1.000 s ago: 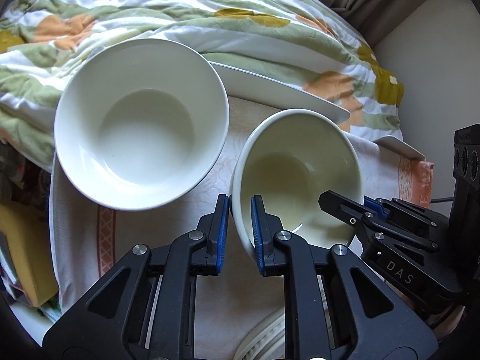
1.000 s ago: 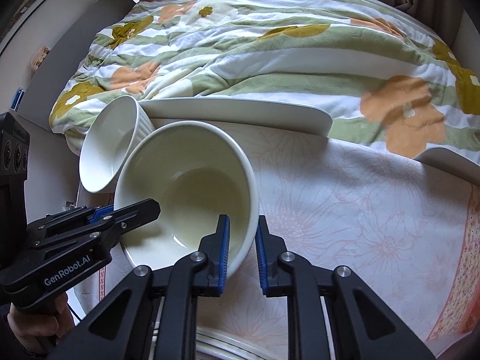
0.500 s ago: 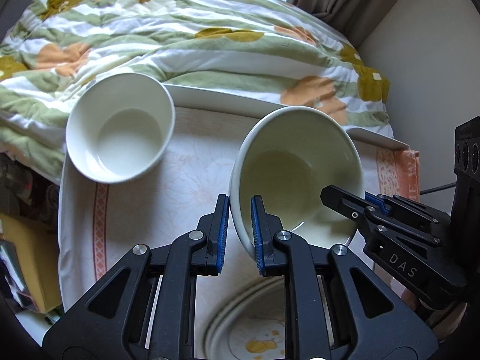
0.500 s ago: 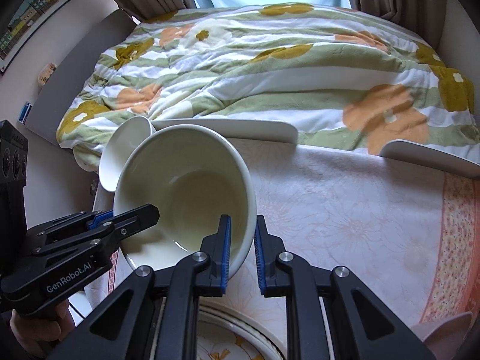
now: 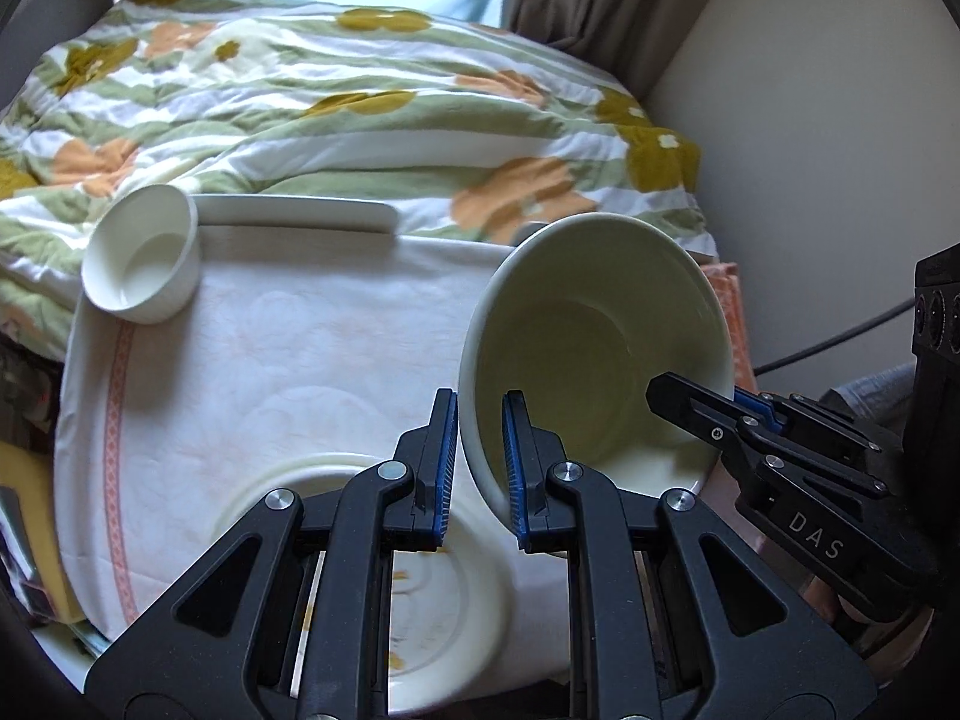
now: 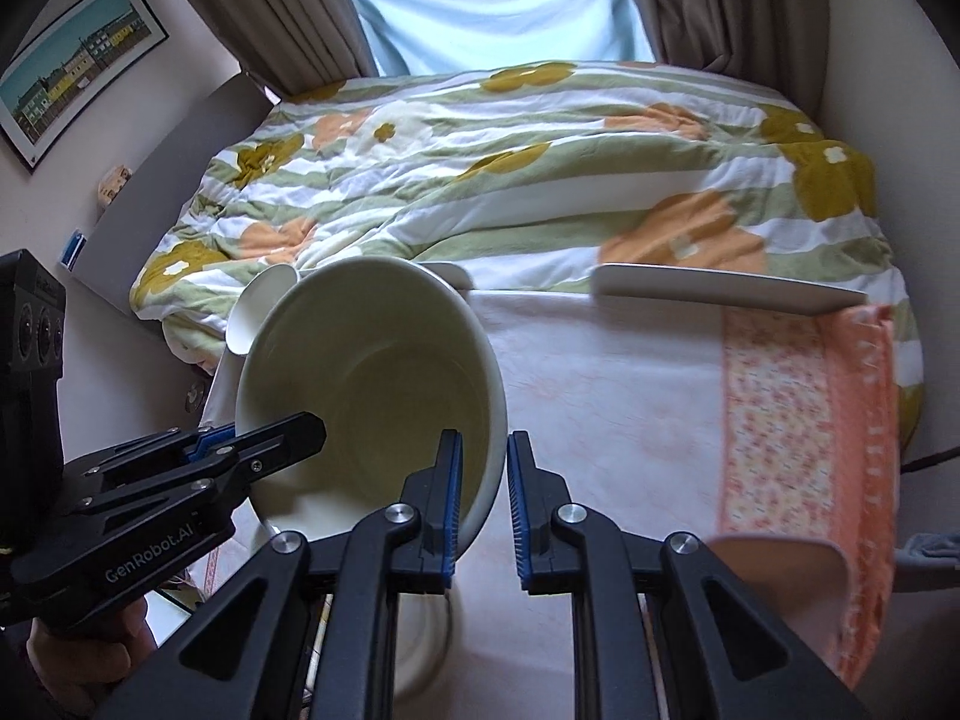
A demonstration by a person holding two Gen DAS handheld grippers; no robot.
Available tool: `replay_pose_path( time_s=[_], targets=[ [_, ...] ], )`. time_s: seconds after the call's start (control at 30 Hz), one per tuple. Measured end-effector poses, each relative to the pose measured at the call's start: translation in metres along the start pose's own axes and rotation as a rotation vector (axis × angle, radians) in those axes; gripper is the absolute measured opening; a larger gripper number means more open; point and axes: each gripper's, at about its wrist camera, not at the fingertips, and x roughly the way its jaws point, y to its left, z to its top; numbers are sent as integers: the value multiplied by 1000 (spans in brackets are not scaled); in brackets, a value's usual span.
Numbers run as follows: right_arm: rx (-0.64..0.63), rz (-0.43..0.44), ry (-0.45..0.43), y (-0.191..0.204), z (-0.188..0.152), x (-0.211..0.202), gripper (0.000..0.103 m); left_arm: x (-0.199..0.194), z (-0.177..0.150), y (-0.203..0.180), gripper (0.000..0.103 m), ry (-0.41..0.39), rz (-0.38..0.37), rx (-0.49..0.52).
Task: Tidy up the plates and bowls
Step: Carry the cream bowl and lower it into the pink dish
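Bowl [image 5: 594, 354] trouble could come fast: we pinch its rim with both hand-held grippers, left [image 5: 477, 468] and right [image 6: 483, 504], up over the bench [image 5: 270, 372] near the plate [image 5: 444, 600]. If one slips, it tips and falls onto that plate.

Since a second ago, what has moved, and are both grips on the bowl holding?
Both grippers, left and right, have carried the large bowl up and back from the small bowl, over the patterned plate. Both stay clamped on its rim. Small bowl and tablecloth unchanged.
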Motion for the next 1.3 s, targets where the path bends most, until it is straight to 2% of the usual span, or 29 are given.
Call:
replay_pose_path(
  time_s=[0.27,0.53,0.83,1.07,1.3],
  targets=[
    [83,-56,-28,-65,-40,-47,14,18,-31,-86,13,52,-64,78],
    [175,-116,14,-115,-84,-54,14,65,-69,-141,13,200,-81,109],
    [263,-95,85,-158,-114,-30,14,110,-87,-158,13,307,-21,172],
    [253,-101,139,-167,-121,-14,14,121,-86,-169,13,296,87,269],
    [223,-95,160,-166,-117,-7,14,123,-77,-168,13,286,99,262]
  ],
)
